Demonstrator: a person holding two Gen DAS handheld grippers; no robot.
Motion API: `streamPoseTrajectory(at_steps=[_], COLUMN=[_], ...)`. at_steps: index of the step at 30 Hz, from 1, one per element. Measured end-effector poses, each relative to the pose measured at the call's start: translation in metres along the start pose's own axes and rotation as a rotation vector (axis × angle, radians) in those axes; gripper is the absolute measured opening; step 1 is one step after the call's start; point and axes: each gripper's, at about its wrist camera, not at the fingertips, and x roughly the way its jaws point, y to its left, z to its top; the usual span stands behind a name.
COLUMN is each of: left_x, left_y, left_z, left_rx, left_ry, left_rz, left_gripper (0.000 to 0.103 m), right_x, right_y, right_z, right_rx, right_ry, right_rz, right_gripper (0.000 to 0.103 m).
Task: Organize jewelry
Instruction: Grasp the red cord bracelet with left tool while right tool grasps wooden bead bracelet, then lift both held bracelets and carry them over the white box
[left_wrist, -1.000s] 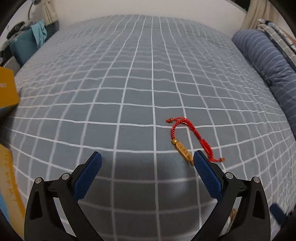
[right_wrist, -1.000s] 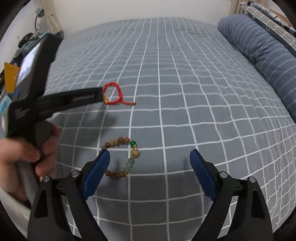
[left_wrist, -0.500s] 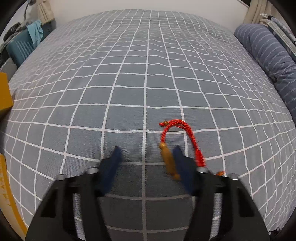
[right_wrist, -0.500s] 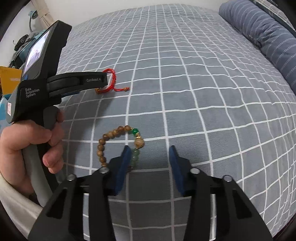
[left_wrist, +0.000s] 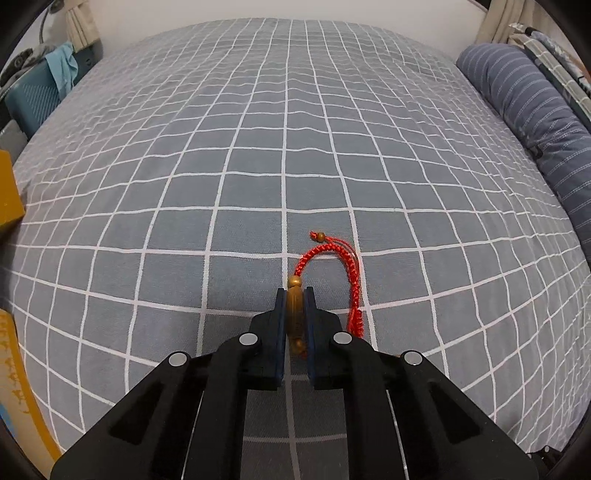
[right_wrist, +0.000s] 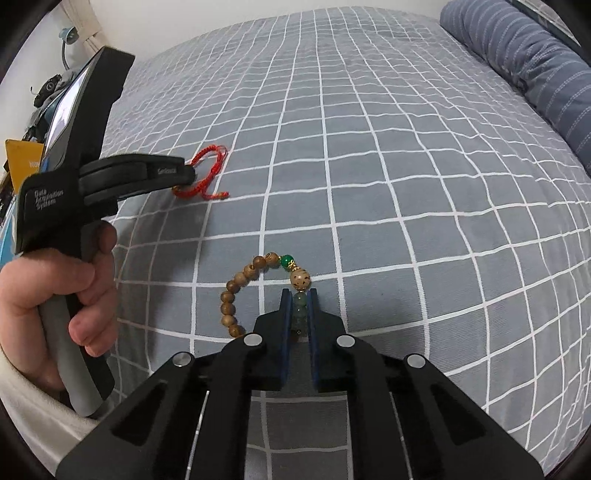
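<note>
A red braided cord bracelet (left_wrist: 334, 258) with a gold charm lies on the grey checked bedspread (left_wrist: 258, 147). My left gripper (left_wrist: 295, 295) is shut on the gold charm, low on the bed; the cord loops out ahead and to the right. The bracelet also shows in the right wrist view (right_wrist: 207, 177), at the left gripper's tip (right_wrist: 184, 175). A wooden bead bracelet (right_wrist: 255, 280) with green beads lies on the bedspread (right_wrist: 406, 184). My right gripper (right_wrist: 299, 295) is shut on its green beads, with the wooden beads curving off to the left.
A rolled blue striped quilt (left_wrist: 535, 110) lies along the bed's right side, also seen in the right wrist view (right_wrist: 535, 66). A yellow box (left_wrist: 9, 192) sits at the bed's left edge. A teal case with cloth (left_wrist: 40, 88) stands at the far left.
Both grippers went from wide open to shut. The left closed on the red bracelet's gold charm, the right on the bead bracelet's green beads. Both moved slightly forward and down.
</note>
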Motion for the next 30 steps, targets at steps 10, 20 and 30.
streamPoseTrajectory(at_steps=[10, 20, 30], left_x=[-0.012, -0.050, -0.105], left_y=[0.005, 0.007, 0.012], left_z=[-0.004, -0.020, -0.041], left_rx=[-0.016, -0.036, -0.033], left_ry=[-0.010, -0.039, -0.088], left_rz=[-0.016, -0.061, -0.068], left_gripper=[0.008, 0.008, 0.008], right_x=[-0.009, -0.024, -0.041], right_y=[-0.001, -0.001, 0.007], right_z=[0.010, 0.016, 0.026], right_rx=[0.004, -0.003, -0.020], right_ry=[-0.027, -0.062, -0.103], right_rz=[-0.003, -0.011, -0.012], right_gripper=[0.007, 0.007, 0.007])
